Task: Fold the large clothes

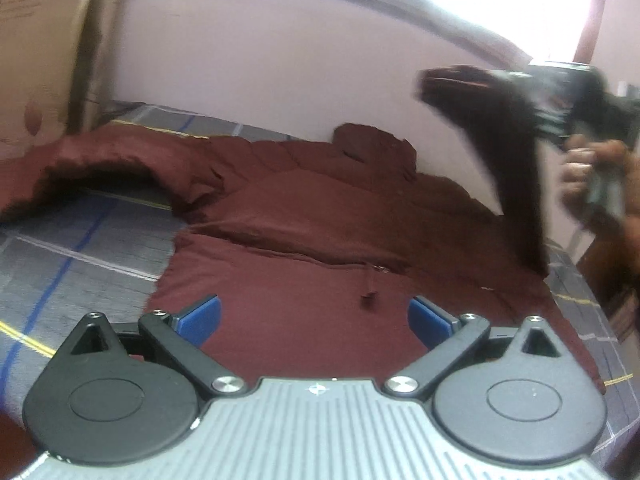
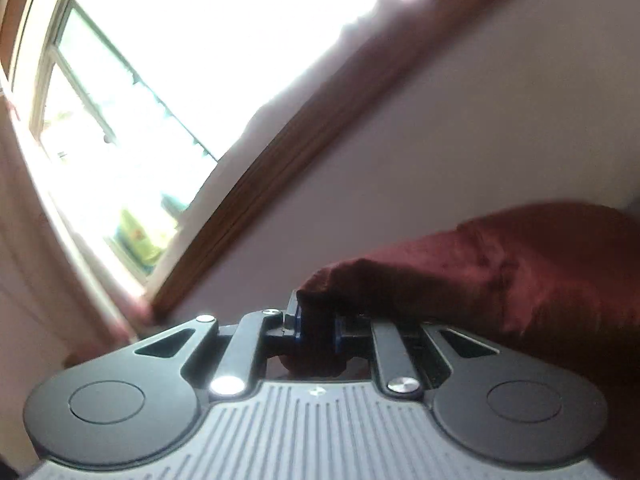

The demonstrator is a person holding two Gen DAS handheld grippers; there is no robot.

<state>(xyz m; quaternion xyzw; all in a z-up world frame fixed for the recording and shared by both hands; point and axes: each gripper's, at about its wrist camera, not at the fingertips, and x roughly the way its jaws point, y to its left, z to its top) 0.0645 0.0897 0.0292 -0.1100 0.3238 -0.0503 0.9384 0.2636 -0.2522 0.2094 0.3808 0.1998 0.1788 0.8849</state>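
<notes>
Left gripper (image 1: 314, 318) first: its blue pads (image 1: 202, 316) stand wide apart with nothing between them, hovering over the lower body of the maroon jacket (image 1: 304, 216), which lies spread flat on the grey checked bedcover (image 1: 68, 248) filling the middle of the frame. A small drawstring toggle (image 1: 367, 298) sits on the cloth just ahead of the pads. That view alone gives the whole garment: one sleeve trailing toward the left edge, the collar bunched against the pale wall (image 1: 256, 60) at centre top, a cardboard box (image 1: 36, 52) in the upper left. At the right edge, blurred, a hand (image 1: 580, 172) lifts the other sleeve high. Over to the right wrist camera, and here is what that blur hides: the right gripper (image 2: 318, 330) has its jaws clamped tight on the sleeve (image 2: 500, 268), the cuff bunched between the pads and the fabric draping off to the right of the frame. Beyond it, only this view shows a bright window (image 2: 132, 92) at upper left, with a wooden frame (image 2: 304, 140) crossing diagonally.
</notes>
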